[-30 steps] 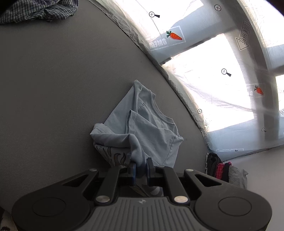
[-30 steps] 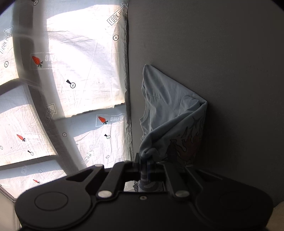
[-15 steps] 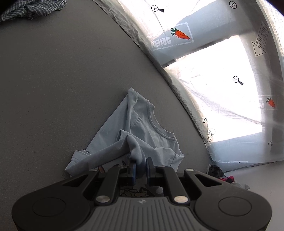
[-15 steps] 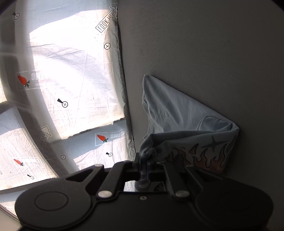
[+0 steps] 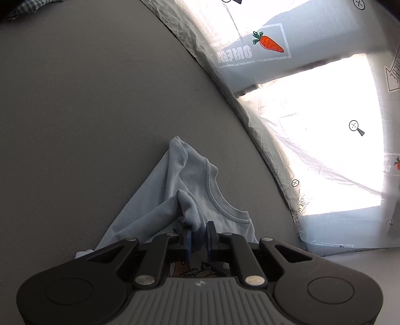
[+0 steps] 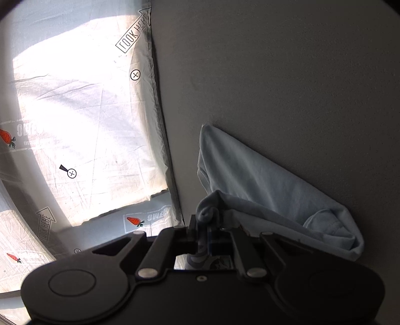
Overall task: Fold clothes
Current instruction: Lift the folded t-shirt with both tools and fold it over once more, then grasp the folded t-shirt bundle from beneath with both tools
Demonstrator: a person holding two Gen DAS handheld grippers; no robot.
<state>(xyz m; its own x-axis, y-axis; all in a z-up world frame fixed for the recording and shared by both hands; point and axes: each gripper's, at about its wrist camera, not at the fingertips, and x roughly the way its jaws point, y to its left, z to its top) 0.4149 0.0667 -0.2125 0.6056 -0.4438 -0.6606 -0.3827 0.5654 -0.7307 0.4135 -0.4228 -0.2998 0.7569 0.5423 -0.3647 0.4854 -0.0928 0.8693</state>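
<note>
A light blue T-shirt (image 5: 175,200) with a printed front lies partly on the grey table (image 5: 75,112), its far part resting on the surface and its near part lifted. My left gripper (image 5: 198,237) is shut on a bunched fold of the shirt near the ribbed collar. My right gripper (image 6: 206,232) is shut on another bunched edge of the same shirt (image 6: 262,190); from there the cloth stretches away to the right, where a sleeve fold bulges. The print shows only under the jaws.
A plaid garment (image 5: 27,10) lies at the table's far left corner. A white sheet with carrot prints (image 5: 312,125) covers the floor beyond the table edge, in bright sunlight; it also shows in the right wrist view (image 6: 75,125).
Both grippers have drawn the shirt toward me and apart. The shirt has spread out flatter and more of it now hides under the grippers. The plaid garment has slid toward the frame's top corner.
</note>
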